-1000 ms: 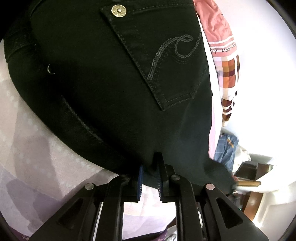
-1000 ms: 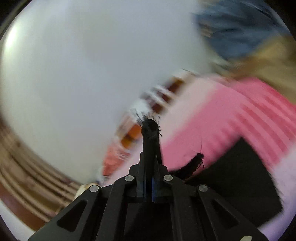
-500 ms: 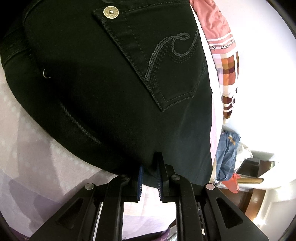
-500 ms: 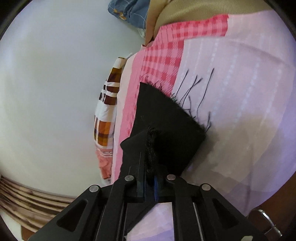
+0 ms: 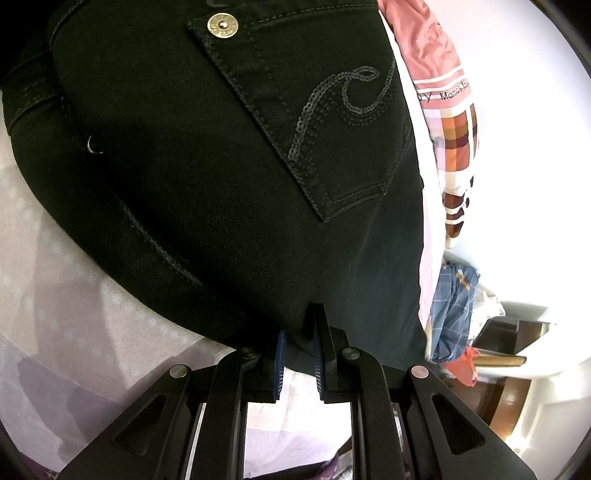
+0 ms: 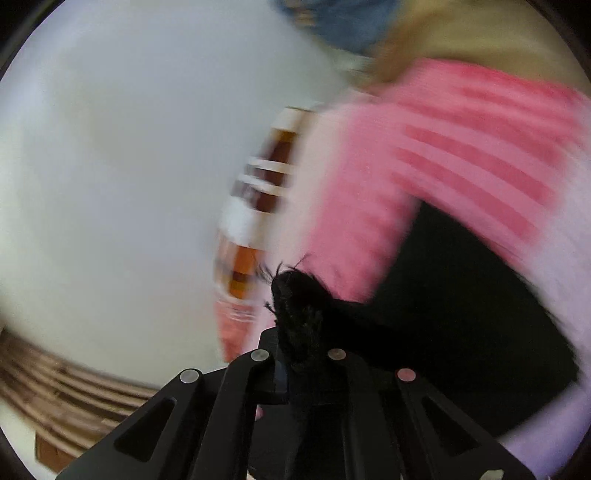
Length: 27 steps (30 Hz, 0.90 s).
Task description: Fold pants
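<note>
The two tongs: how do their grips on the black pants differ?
The left tongs pinch a smooth edge of the pants below the back pocket; the right tongs clamp a frayed, bunched end. The left view is sharp, the right view blurred. Both are shut on the same garment.

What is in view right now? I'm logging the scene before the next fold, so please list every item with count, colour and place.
pants: one pair, black, spread on the sheet, back pocket up; frayed hem end in the right wrist view
pocket button: one, brass, top corner of the back pocket
sheet: one, pale lilac, under the pants
checked cloth: one, pink with orange and brown checks, beside the pants
blue plaid garment: one, blue, past the sheet's edge
left tool: black with blue pads, closed on the pants' edge
right tool: black, closed on the frayed hem; view blurred
</note>
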### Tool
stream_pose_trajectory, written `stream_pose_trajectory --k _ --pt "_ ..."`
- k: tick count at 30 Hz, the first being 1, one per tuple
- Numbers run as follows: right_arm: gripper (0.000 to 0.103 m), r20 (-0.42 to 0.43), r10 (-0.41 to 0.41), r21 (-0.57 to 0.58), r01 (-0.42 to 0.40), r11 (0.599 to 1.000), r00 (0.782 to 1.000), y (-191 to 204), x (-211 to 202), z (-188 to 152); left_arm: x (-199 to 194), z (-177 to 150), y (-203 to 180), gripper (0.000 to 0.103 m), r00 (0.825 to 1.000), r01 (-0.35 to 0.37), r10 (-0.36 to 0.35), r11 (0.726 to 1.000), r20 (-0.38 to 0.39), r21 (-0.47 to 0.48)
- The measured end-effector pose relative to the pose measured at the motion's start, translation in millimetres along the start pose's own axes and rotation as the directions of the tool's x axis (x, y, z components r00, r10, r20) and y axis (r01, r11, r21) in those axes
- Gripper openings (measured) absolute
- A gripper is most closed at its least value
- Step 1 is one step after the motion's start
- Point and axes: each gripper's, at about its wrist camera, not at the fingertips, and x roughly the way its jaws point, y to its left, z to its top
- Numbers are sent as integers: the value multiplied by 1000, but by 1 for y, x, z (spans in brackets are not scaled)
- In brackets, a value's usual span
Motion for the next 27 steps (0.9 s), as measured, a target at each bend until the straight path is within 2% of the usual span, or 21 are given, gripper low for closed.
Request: stream_pose_trajectory --k 2,3,4,5,7,8,11,13,17,22,27 --pt "6 7 69 -109 -68 992 998 46 9 9 0 0 0 15 1000 0 0 1000 0 -4" --pt "5 16 81 -174 -77 982 997 63 8 8 0 0 0 15 1000 2 -2 1000 -1 -8" --pt "5 33 73 -246 -63 967 997 77 2 5 0 0 1 15 1000 7 -7 1000 -1 -16" --pt "5 39 54 -262 -42 964 998 77 -4 2 0 0 2 15 1000 12 -12 1000 1 -22" --pt "5 45 -10 -230 20 973 999 51 -20 -4 0 0 3 15 1000 18 -18 1000 2 -25" --pt "5 45 -69 -189 76 979 997 27 -32 -9 0 0 4 15 1000 21 -21 999 0 -25" --pt "5 35 -208 -67 210 975 977 -41 -59 -23 0 1 4 15 1000 23 -23 1000 -6 -17" --pt "5 15 -266 6 266 964 964 -81 -66 -33 0 2 3 15 1000 13 -13 1000 -9 -6" --pt "5 23 -257 87 254 963 966 -111 -69 -42 0 2 2 15 1000 10 -10 1000 -12 -8" --pt "5 49 -236 76 232 970 970 -105 -77 -41 1 1 1 15 1000 10 -10 1000 -7 -10" --pt "4 72 -254 57 251 966 964 -104 -82 -33 1 -1 -1 15 1000 1 -1 1000 -3 9"
